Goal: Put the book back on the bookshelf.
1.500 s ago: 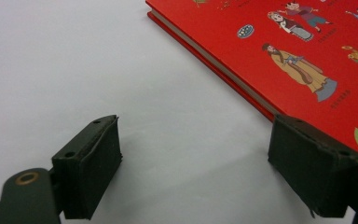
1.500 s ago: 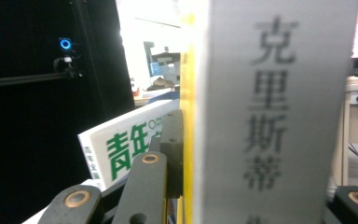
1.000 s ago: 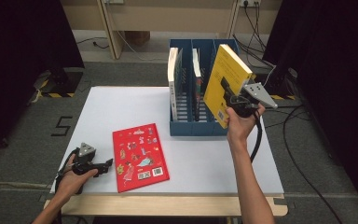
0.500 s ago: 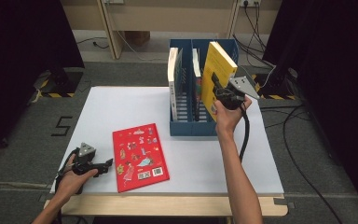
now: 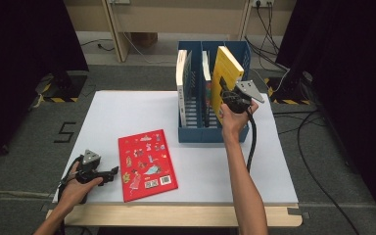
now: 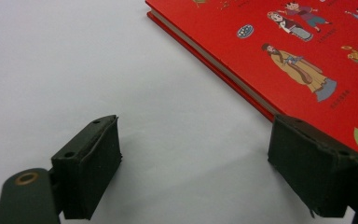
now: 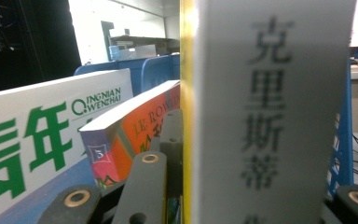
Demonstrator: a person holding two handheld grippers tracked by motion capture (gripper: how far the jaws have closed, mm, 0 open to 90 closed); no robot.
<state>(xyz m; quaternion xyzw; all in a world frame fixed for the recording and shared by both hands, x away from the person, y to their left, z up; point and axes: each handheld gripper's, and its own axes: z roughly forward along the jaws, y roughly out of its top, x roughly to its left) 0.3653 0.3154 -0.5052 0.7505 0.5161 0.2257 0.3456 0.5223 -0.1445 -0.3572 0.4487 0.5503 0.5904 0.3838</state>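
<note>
One risk: the right tool (image 5: pixel 225 93), clamped on the yellow book (image 5: pixel 226 73), may snag it on the blue rack (image 5: pixel 210 133) divider. Left tool (image 5: pixel 111 172) rests apart on the desk (image 5: pixel 127 112).

Worktop (image 5: pixel 127 112): smooth matt white sheet w/ pale wood front edge. Red book (image 5: pixel 147 164): glossy hard cover, paper pages at the edge. Yellow book (image 5: pixel 225 73): paper cover, matt white spine. Blue rack (image 5: pixel 213 132): slotted plastic, slight sheen. Left tool (image 6: pixel 205 168): matt black pads, rough-edged; brass-look rivets. Floor: grey carpet, rough.
</note>
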